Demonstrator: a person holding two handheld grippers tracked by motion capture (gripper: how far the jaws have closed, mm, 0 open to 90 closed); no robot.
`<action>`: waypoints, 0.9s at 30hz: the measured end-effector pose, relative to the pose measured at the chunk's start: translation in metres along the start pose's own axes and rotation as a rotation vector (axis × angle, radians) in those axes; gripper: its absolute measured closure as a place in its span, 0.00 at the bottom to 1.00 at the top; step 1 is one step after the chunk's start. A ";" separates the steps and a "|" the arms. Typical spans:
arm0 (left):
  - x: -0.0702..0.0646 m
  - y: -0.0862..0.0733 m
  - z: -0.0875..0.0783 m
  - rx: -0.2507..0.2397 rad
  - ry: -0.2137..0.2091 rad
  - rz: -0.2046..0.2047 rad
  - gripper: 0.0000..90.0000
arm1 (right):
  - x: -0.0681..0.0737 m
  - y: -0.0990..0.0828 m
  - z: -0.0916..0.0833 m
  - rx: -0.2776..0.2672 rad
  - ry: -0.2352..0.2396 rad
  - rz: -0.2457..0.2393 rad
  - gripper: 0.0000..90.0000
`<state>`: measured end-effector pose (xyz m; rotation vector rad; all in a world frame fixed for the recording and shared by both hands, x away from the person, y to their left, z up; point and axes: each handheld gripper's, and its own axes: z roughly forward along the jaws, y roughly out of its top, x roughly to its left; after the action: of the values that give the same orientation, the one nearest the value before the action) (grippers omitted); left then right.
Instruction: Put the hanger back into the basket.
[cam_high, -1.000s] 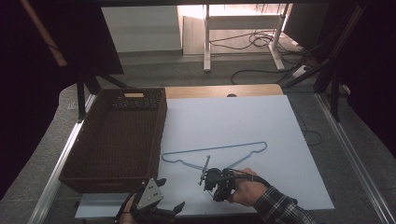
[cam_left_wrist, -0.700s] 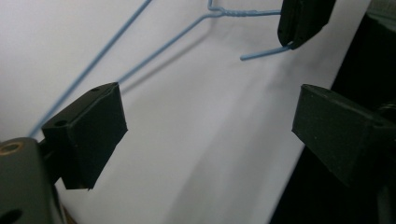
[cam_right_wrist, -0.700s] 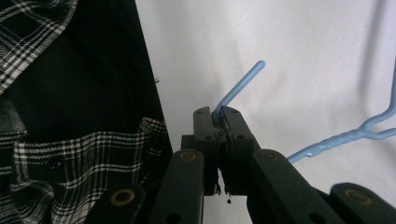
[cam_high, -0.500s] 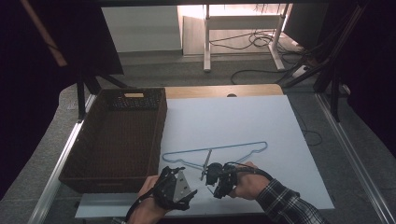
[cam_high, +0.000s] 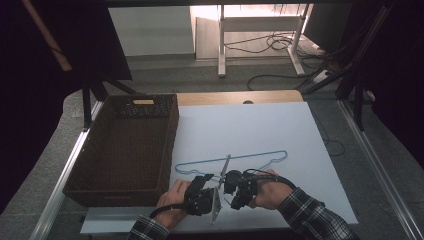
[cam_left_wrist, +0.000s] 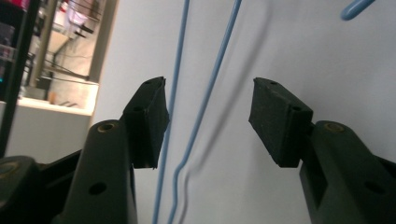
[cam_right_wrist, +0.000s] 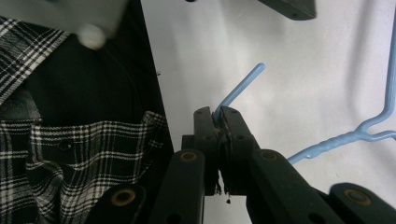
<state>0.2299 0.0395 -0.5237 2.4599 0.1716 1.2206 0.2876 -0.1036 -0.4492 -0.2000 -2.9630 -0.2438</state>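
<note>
A blue wire hanger (cam_high: 250, 156) lies flat on the white table sheet (cam_high: 260, 120). My right gripper (cam_high: 229, 181) is at its hook; in the right gripper view the jaws (cam_right_wrist: 218, 114) are shut on the hook's end (cam_right_wrist: 240, 86), with the twisted neck (cam_right_wrist: 345, 137) off to the right. My left gripper (cam_high: 206, 181) sits just left of it. In the left gripper view its jaws (cam_left_wrist: 208, 100) have just been closing and stand apart around two hanger wires (cam_left_wrist: 219, 70). The pads (cam_left_wrist: 275, 121) do not press on them.
A deep brown wicker basket (cam_high: 172, 130) stands on the left of the table, close to my left hand. A plaid shirt (cam_right_wrist: 56, 154) shows behind the right gripper. Metal rails (cam_high: 75, 155) run along both table sides.
My left gripper has moved right from the table's front left corner to the hanger beside the right gripper, and its jaws stand narrower. The right gripper keeps its hold on the hook.
</note>
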 end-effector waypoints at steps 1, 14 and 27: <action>-0.002 0.001 0.003 -0.002 0.015 0.032 0.53 | -0.001 -0.001 -0.001 -0.004 0.002 0.000 0.96; -0.011 0.001 0.027 0.006 0.165 0.150 0.68 | -0.005 -0.004 -0.008 -0.011 0.006 -0.004 0.96; -0.020 -0.002 0.053 0.048 0.181 0.198 0.76 | -0.006 -0.005 -0.010 -0.009 0.006 -0.012 0.96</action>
<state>0.2596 0.0208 -0.5681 2.4521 0.0061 1.5408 0.2947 -0.1116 -0.4410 -0.1821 -2.9582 -0.2588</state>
